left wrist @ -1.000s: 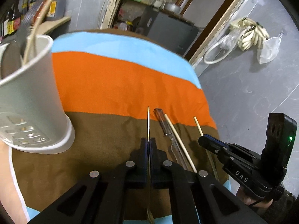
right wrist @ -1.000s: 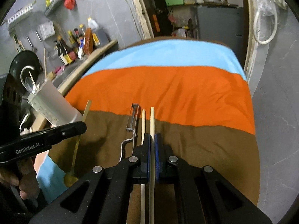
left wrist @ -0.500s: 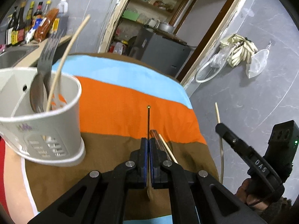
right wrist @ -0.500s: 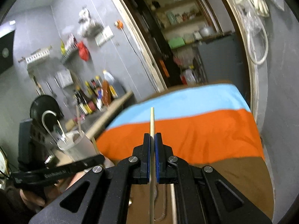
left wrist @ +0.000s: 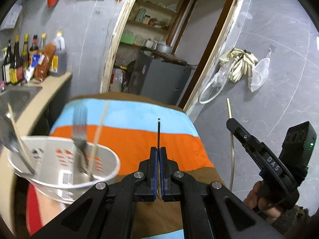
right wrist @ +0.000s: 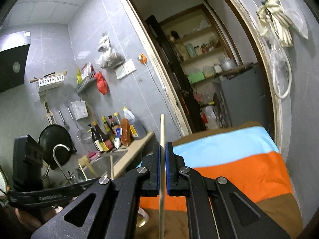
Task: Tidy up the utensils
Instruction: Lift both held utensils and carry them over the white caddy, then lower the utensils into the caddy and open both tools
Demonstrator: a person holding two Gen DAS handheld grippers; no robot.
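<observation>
Striped tablecloth [left wrist: 127, 137] below, left view alone shows white utensil holder [left wrist: 65, 171] at 9 o'clock, left gripper [left wrist: 158, 159] clamps thin metal handle [left wrist: 158, 133], right gripper [right wrist: 163, 155] near level, pinching wooden chopstick [right wrist: 162, 151].

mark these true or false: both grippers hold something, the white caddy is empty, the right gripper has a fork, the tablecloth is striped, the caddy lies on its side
1. Both grippers hold something: true. The left gripper is shut on a thin gold utensil handle, the right gripper on a wooden chopstick.
2. The white caddy is empty: false. It holds a fork, among other utensils.
3. The right gripper has a fork: false. It has the chopstick.
4. The tablecloth is striped: true, blue, orange and brown.
5. The caddy lies on its side: false. It stands with its mouth up.
</observation>
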